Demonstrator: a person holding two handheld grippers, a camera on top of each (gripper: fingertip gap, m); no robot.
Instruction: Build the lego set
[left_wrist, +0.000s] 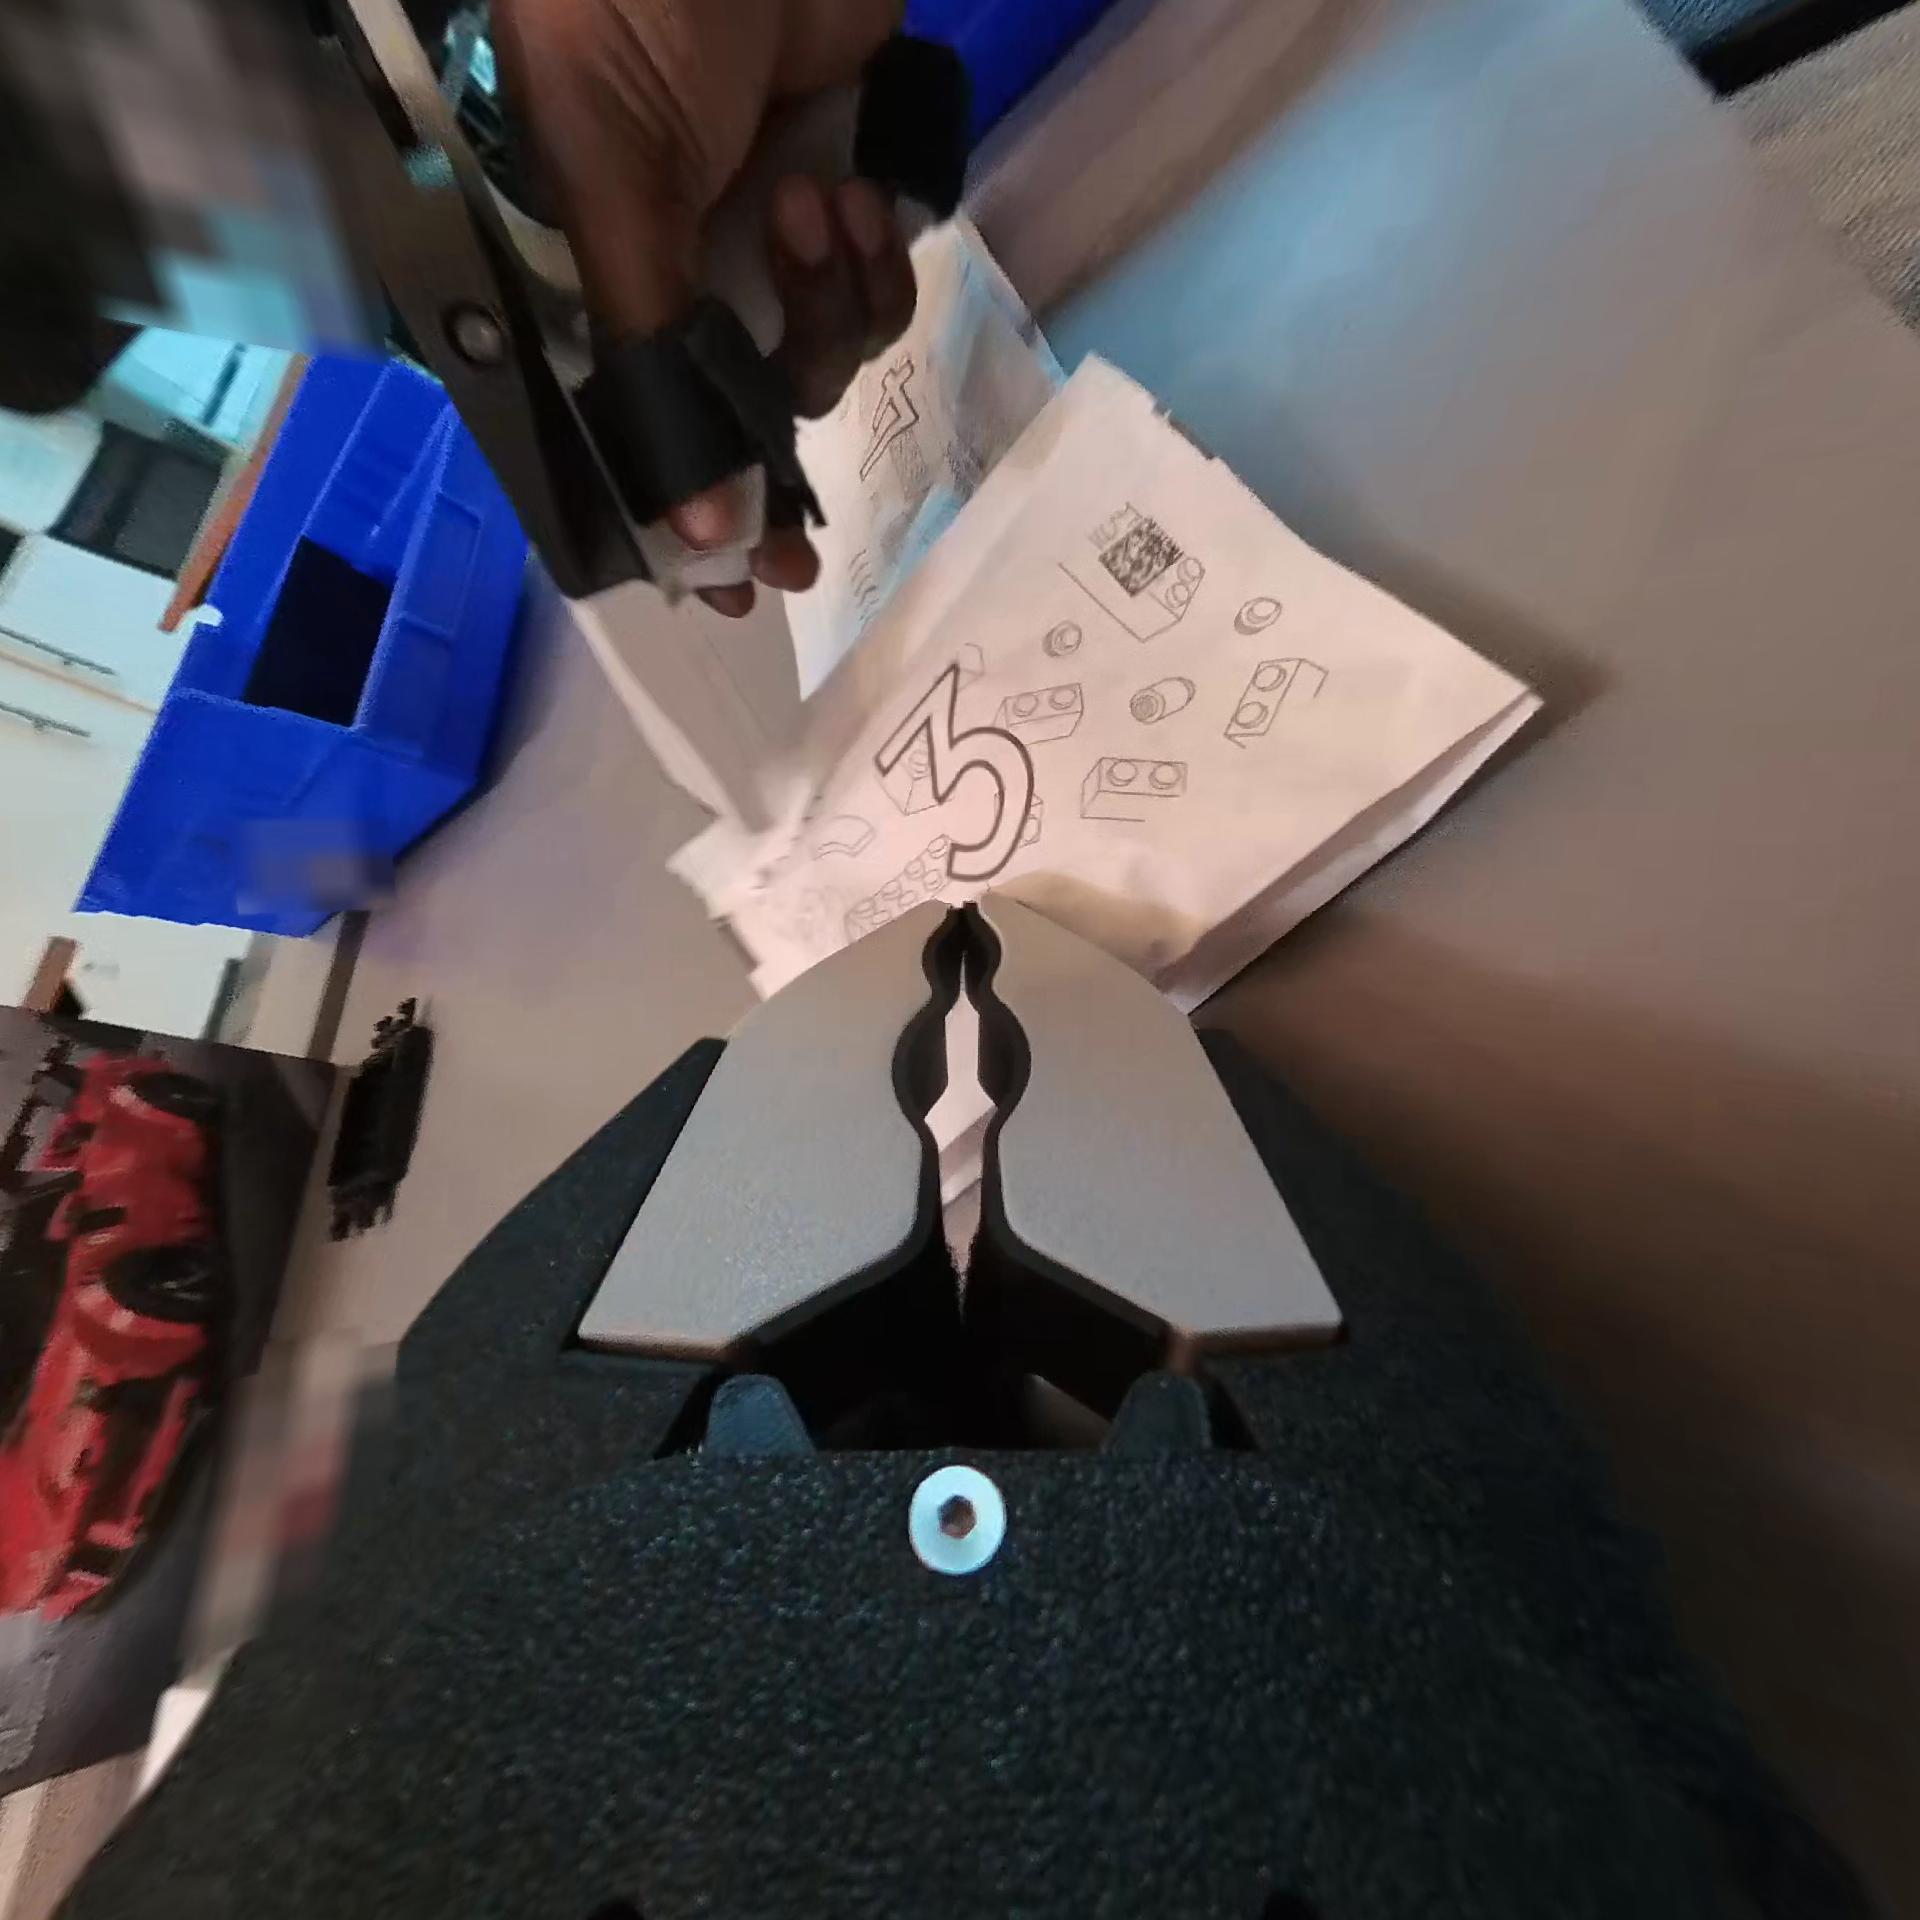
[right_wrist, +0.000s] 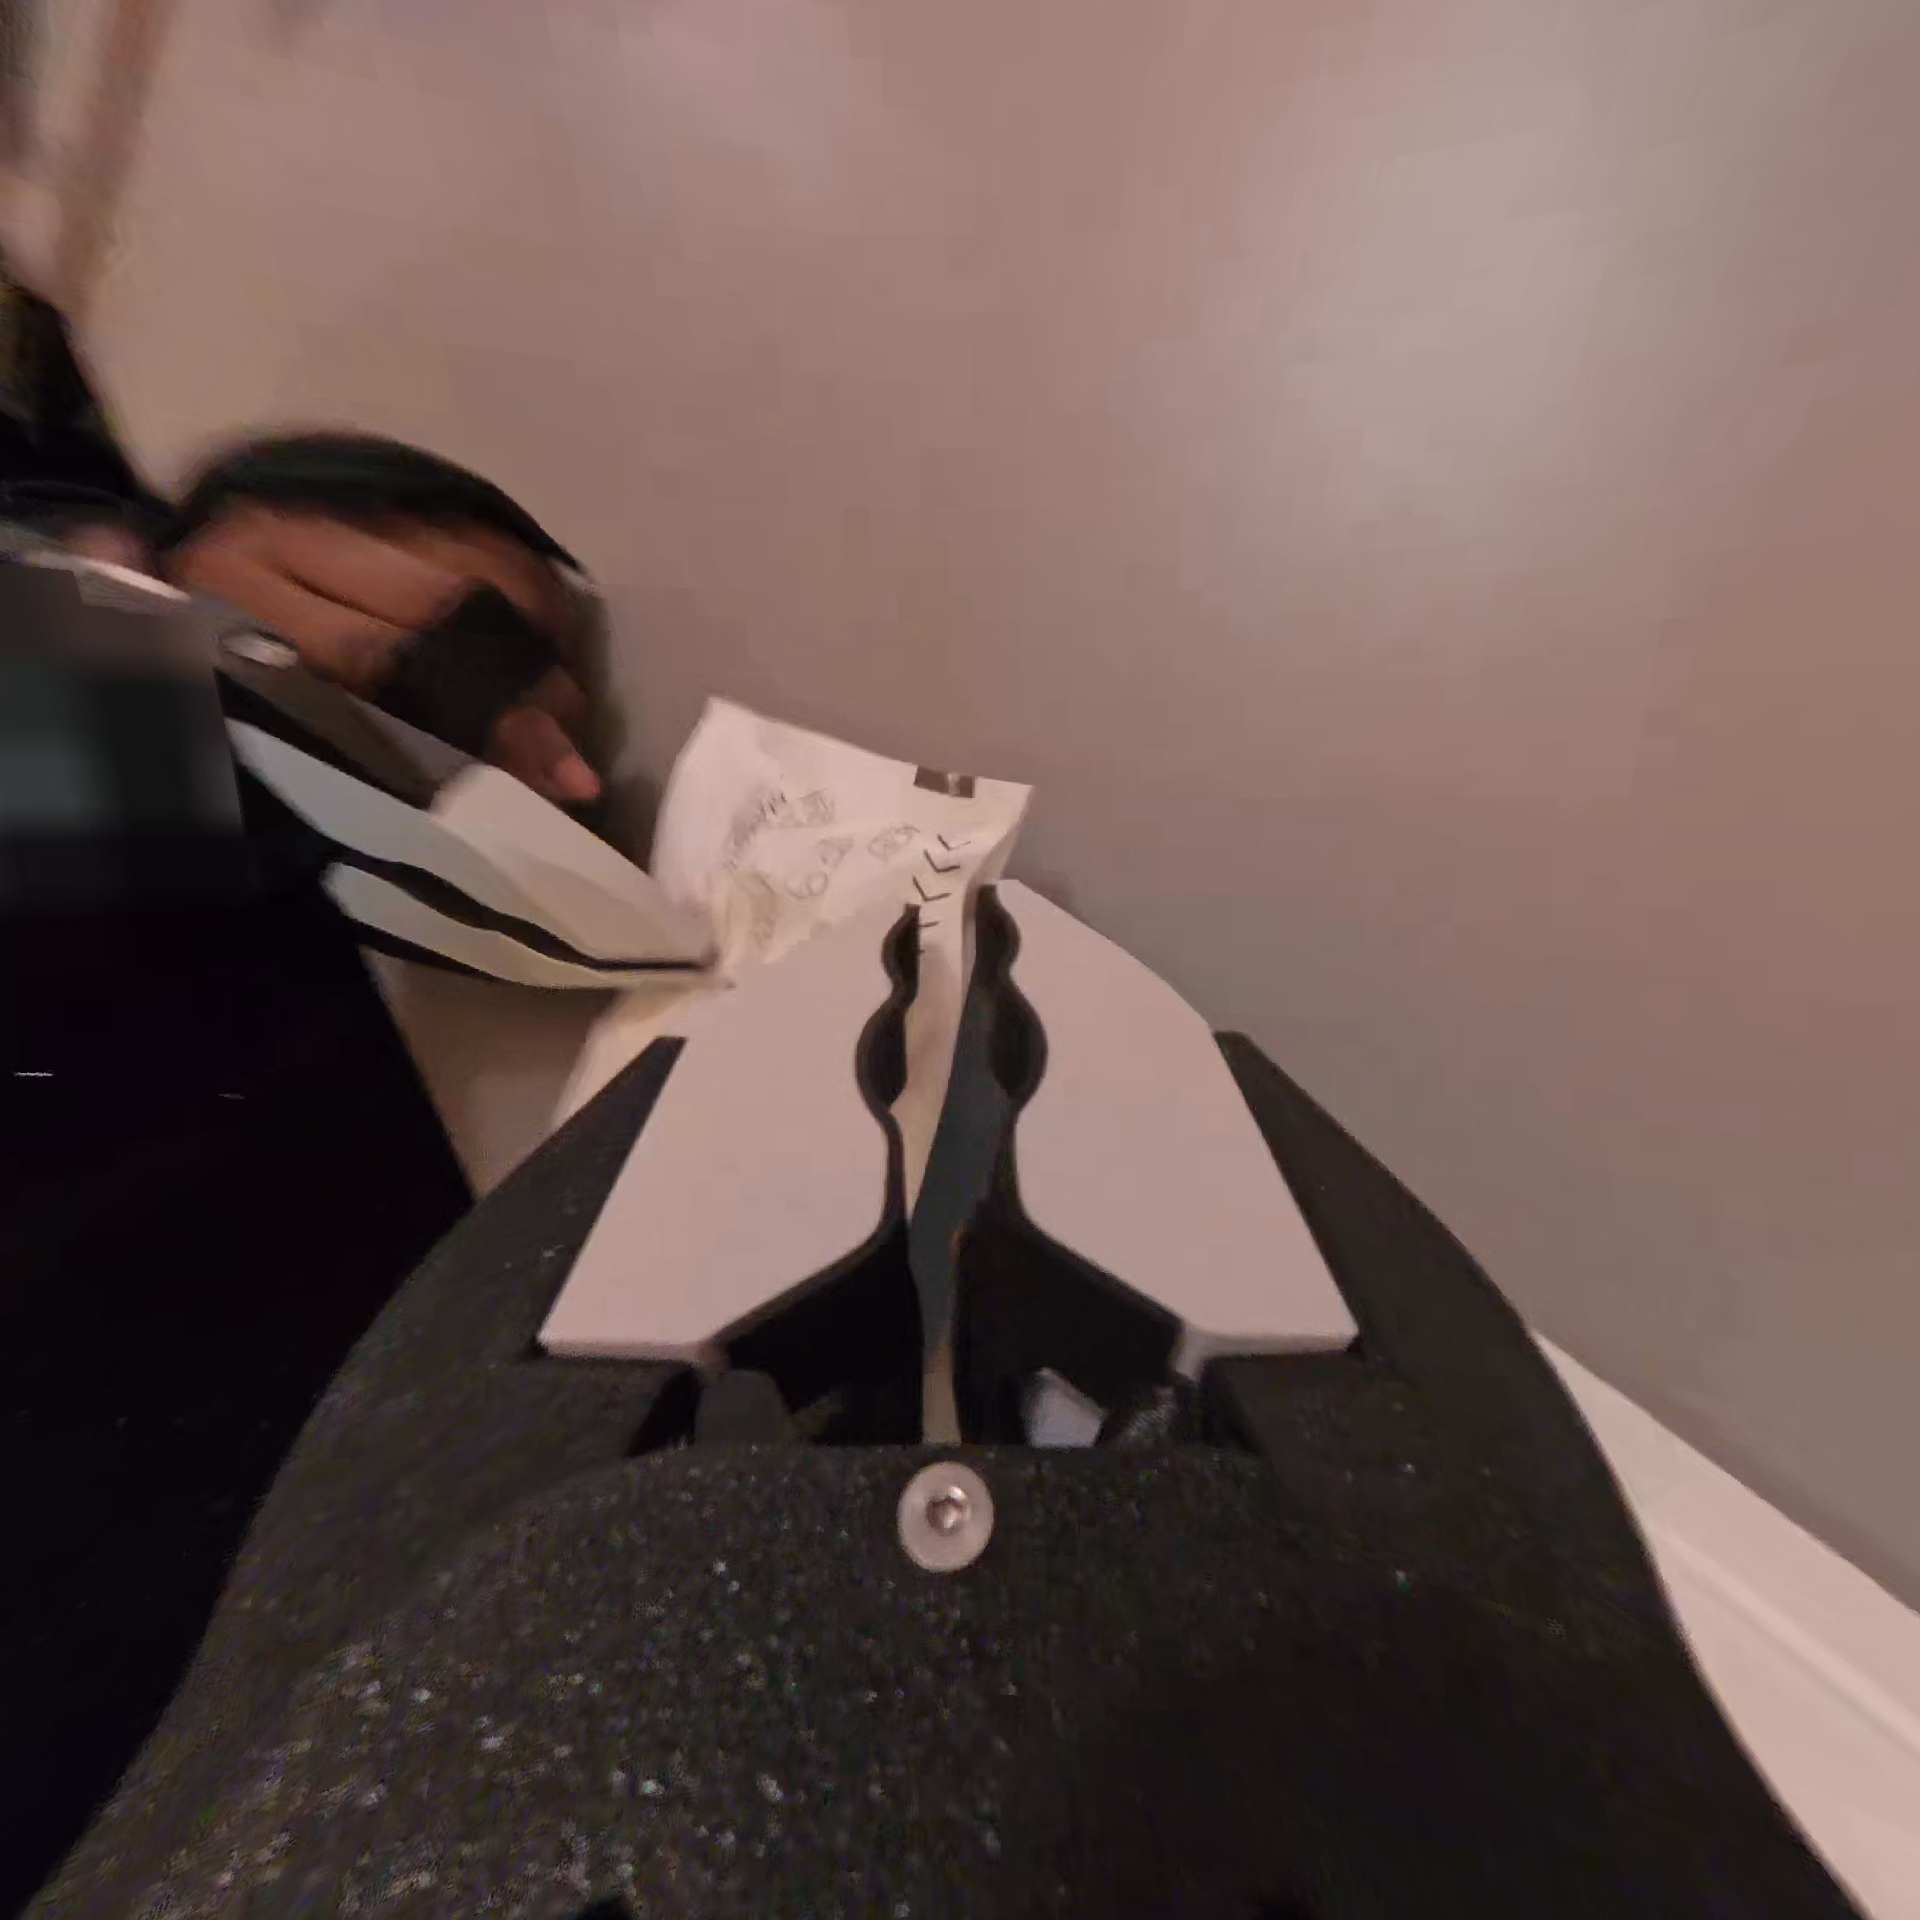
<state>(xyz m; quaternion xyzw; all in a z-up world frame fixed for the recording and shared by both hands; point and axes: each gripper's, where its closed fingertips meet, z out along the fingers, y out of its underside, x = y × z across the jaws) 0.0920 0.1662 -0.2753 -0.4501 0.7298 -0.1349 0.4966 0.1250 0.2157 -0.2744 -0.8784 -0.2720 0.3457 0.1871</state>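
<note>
Your left gripper is clenched on the near edge of the white printed paper bag, which lies on the grey table; your right gripper pinches its opposite top corner; both hold.
</note>
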